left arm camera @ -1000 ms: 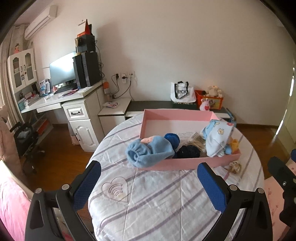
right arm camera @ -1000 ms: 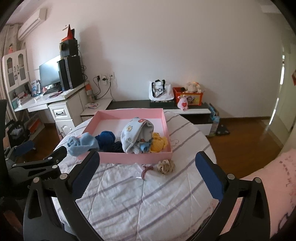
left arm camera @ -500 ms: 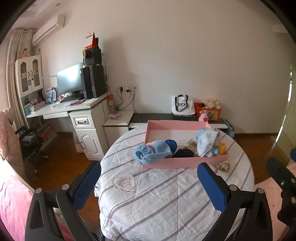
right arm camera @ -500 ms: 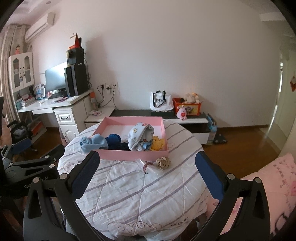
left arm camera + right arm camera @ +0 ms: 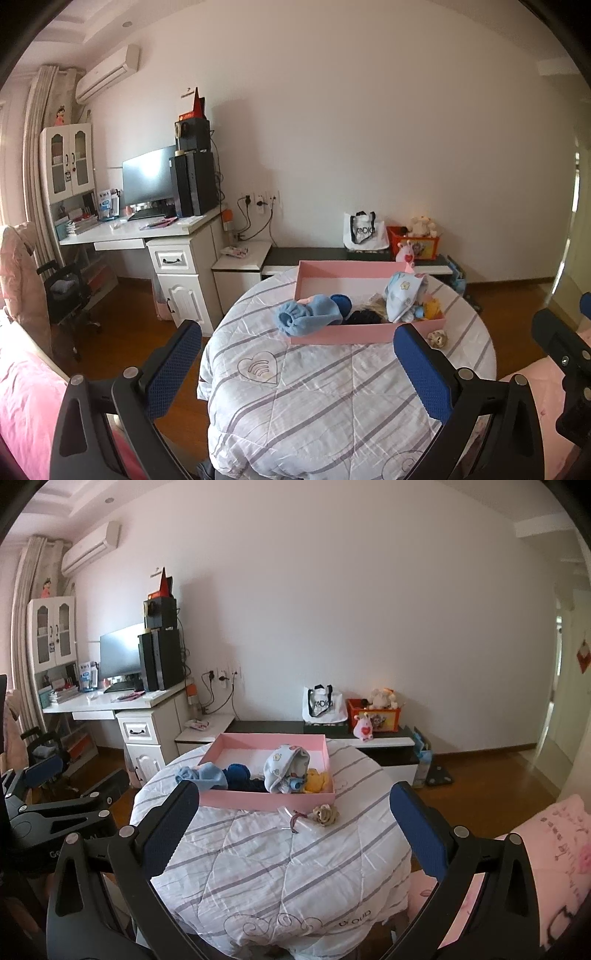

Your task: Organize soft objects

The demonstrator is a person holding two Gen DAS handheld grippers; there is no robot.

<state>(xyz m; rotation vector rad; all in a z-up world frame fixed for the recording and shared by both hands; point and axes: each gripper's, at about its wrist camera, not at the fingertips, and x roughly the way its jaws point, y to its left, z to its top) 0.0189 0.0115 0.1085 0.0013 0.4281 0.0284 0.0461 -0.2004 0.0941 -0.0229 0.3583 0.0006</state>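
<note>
Presently both tools hang well back from the round table (image 5: pixel 258 867), above its near edge; the left gripper (image 5: pixel 297 369) stands wide with nothing between its blue pads, and the right gripper (image 5: pixel 295 830) likewise wide and empty; neither touches cloth or box.

The pink box (image 5: pixel 266 799) sits on the far half of the table; inside lie a dark blue bundle (image 5: pixel 238 773), a patterned baby hat (image 5: pixel 282 764) and a yellow soft toy (image 5: pixel 317 781); a light blue fleece piece (image 5: pixel 308 317) droops over the box's left front corner, half in and half out; a beige scrunchie (image 5: pixel 325 814) and a small clear packet with a reddish band (image 5: pixel 297 819) lie on the quilt just in front of the box, outside it.

Risks, as judged: the scrunchie is small and low on a wrinkled quilt, so a closing pinch may catch a fold of quilt with it and drag the cover, shifting the box; the clear packet is touching or nearly touching the scrunchie and may come up with it; the overhanging fleece could slide out if the box wall is nudged during a reach; the box looks light and may skid under a push; the two tools may crowd each other if both reach for the box front at once.
</note>
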